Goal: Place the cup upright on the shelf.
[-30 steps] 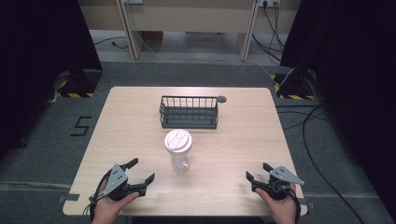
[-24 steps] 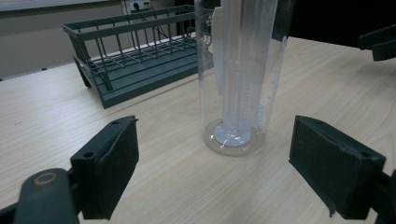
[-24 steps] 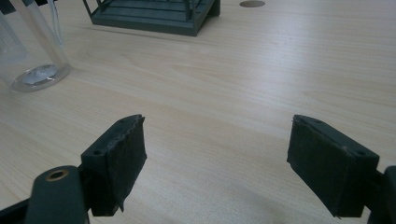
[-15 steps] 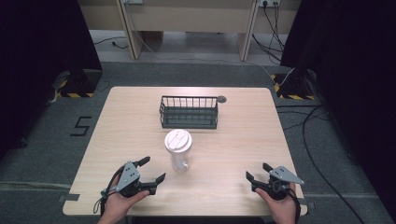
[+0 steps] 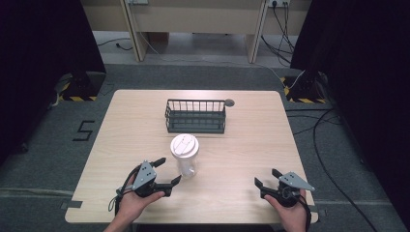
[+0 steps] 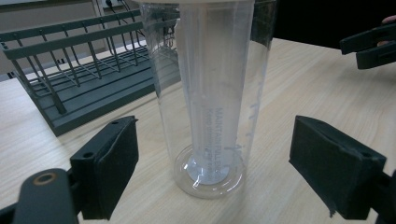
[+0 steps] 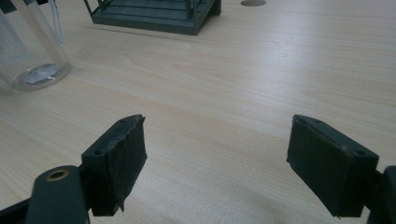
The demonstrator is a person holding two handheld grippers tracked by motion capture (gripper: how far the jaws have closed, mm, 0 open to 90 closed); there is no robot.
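A tall clear plastic tumbler [image 5: 185,155] with a white lid stands upright at the table's middle. It fills the centre of the left gripper view as the tumbler [image 6: 209,98], and its base shows as the tumbler [image 7: 32,70] at the top left of the right gripper view. My left gripper [image 5: 168,170] is open just left of the tumbler, jaws spread wide to either side of it without touching. Near the front right edge my right gripper [image 5: 267,178] stands open over bare wood. A dark wire basket [image 5: 196,116] sits behind the tumbler.
A small grey round disc [image 5: 229,102] lies flush in the table by the basket's right end. The wooden table [image 5: 251,140] is bare at both sides. Cables and black stands are on the floor around it.
My left gripper has moved right and forward toward the tumbler, so its jaws now flank it. The right gripper has stayed in place.
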